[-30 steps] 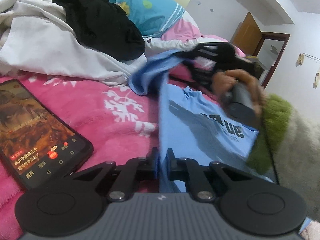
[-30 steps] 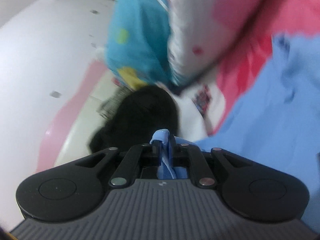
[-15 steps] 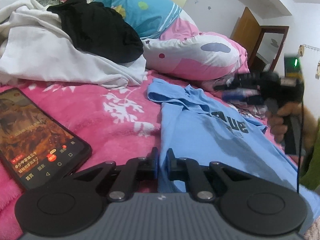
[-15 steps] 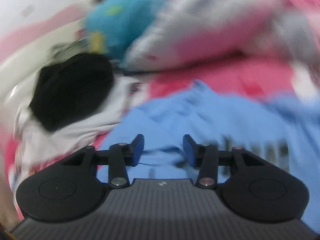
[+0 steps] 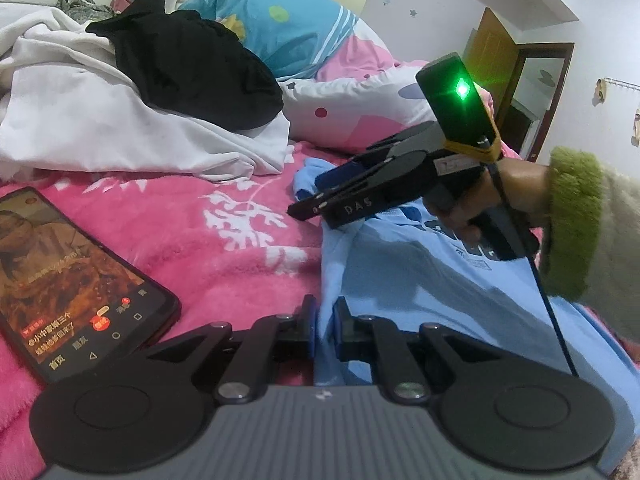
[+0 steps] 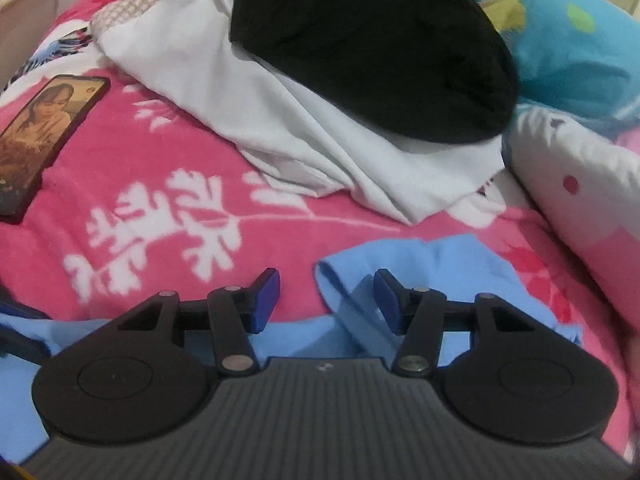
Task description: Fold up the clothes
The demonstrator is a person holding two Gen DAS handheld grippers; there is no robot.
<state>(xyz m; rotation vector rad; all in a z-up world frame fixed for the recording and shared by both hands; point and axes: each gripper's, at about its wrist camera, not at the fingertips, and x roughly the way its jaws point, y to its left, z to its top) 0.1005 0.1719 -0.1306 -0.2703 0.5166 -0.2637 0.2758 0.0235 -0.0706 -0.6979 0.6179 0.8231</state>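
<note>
A light blue T-shirt (image 5: pixel 432 280) with dark lettering lies on the pink blanket. My left gripper (image 5: pixel 325 328) is shut on the shirt's near left edge. My right gripper (image 6: pixel 326 300) is open and empty, hovering just above the shirt's sleeve (image 6: pixel 420 268). In the left wrist view the right gripper (image 5: pixel 320 200) shows from the side over the sleeve end, held by a hand in a green cuff.
A phone (image 5: pixel 60 280) with a lit screen lies on the blanket at the left, also in the right wrist view (image 6: pixel 44 136). White cloth (image 5: pixel 120 128) with a black garment (image 5: pixel 192 64) on it is piled behind. Pillows (image 5: pixel 360 96) lie at the back.
My right gripper let go of the blue sleeve, which dropped onto the blanket, swung away, and has now come back low over the sleeve. My left gripper has stayed shut on the shirt edge.
</note>
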